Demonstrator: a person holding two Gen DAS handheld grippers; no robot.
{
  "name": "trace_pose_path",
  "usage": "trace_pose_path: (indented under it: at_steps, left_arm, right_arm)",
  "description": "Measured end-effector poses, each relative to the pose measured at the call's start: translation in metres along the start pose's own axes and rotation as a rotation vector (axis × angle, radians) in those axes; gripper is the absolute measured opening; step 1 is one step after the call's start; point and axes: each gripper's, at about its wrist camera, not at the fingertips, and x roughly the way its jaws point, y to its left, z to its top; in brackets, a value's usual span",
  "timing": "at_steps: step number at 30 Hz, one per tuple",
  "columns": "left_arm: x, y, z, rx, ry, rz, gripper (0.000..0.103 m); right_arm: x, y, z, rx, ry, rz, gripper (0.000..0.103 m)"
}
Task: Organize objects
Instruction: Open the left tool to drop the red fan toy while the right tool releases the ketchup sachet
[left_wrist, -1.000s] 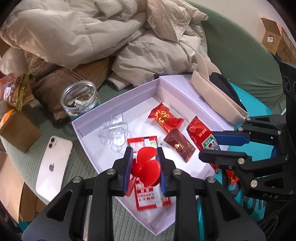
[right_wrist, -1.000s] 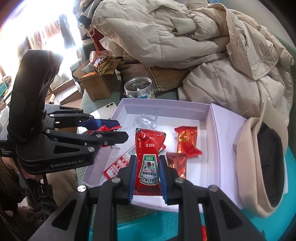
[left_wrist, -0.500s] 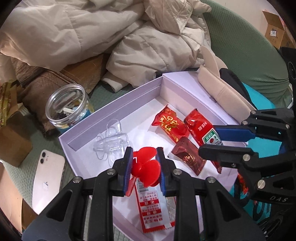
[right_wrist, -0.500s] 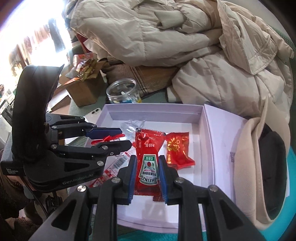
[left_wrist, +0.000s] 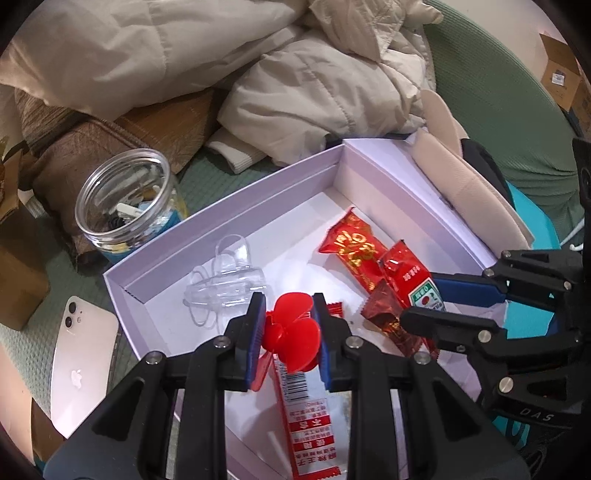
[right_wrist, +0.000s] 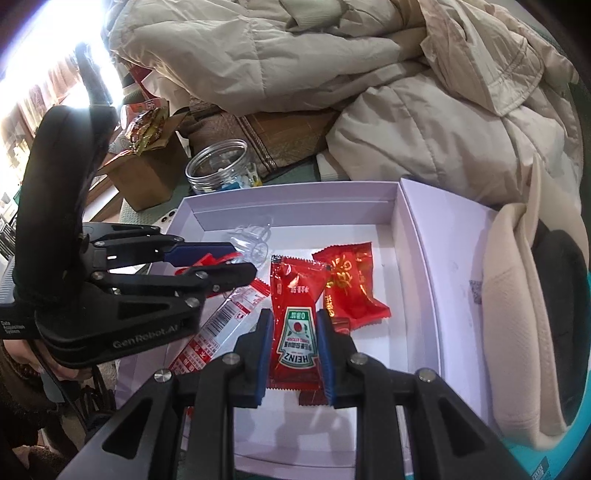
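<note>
You are holding a red propeller-shaped piece (left_wrist: 291, 341) between the blue pads of your left hand-held gripper (left_wrist: 289, 343), at the lower centre of the left wrist frame, over the near part of the white box (left_wrist: 221, 206). Your right hand-held gripper (right_wrist: 294, 349) is clamping a red Heinz ketchup sachet (right_wrist: 297, 321) by its sides, at the lower centre of the right wrist frame, also over the box.

Lying in the box are a clear plastic piece (left_wrist: 225, 288) toward the centre left of the left frame, a red and white long sachet (left_wrist: 308, 417) running down to the bottom edge under your left hand-held gripper, a red candy wrapper with gold print (left_wrist: 352, 253) toward the centre right, and a dark red small packet (left_wrist: 389, 321) just beside it.

Outside the box, an open clear jar (left_wrist: 127, 205) is standing at the centre left, a white phone (left_wrist: 79, 362) is lying face down at the lower left, and a beige padded coat (left_wrist: 192, 55) is filling the top of the frame.
</note>
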Motion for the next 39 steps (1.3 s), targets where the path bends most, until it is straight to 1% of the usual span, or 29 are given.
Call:
trace_pose_path:
  at_steps: [6,9,11,15,21,25,31,35,39]
  left_arm:
    - [0.008,0.01,0.0,-0.032,0.023,0.004,0.024]
    - [0.013,0.01,-0.001,-0.025,0.049,0.001,0.024]
    - [0.013,0.008,-0.002,-0.021,0.051,0.003,0.024]
    - [0.016,0.007,-0.002,-0.016,0.064,0.007,0.024]
    - [0.015,0.006,-0.002,-0.006,0.072,0.019,0.024]
    - [0.009,0.002,-0.003,0.009,0.056,0.046,0.024]
    - [0.003,0.003,-0.004,-0.004,0.04,0.063,0.024]
    - [-0.007,-0.002,-0.004,0.007,0.036,0.01,0.024]
    - [-0.022,-0.008,-0.004,0.022,0.002,0.003,0.025]
  right_arm:
    - [0.009,0.0,0.002,0.005,0.011,-0.016,0.023]
    - [0.015,-0.001,0.002,0.013,0.023,-0.032,0.023]
    - [0.018,-0.003,0.0,0.025,0.035,-0.046,0.023]
    - [0.021,-0.008,-0.003,0.053,0.038,-0.046,0.023]
    - [0.02,-0.011,-0.006,0.058,0.039,-0.058,0.023]
    - [0.017,-0.009,-0.006,0.047,0.031,-0.062,0.023]
    - [0.01,-0.007,-0.007,0.041,0.022,-0.082,0.023]
    - [0.0,-0.003,-0.008,0.035,0.015,-0.111,0.023]
    - [-0.019,0.0,-0.008,0.039,-0.02,-0.136,0.023]
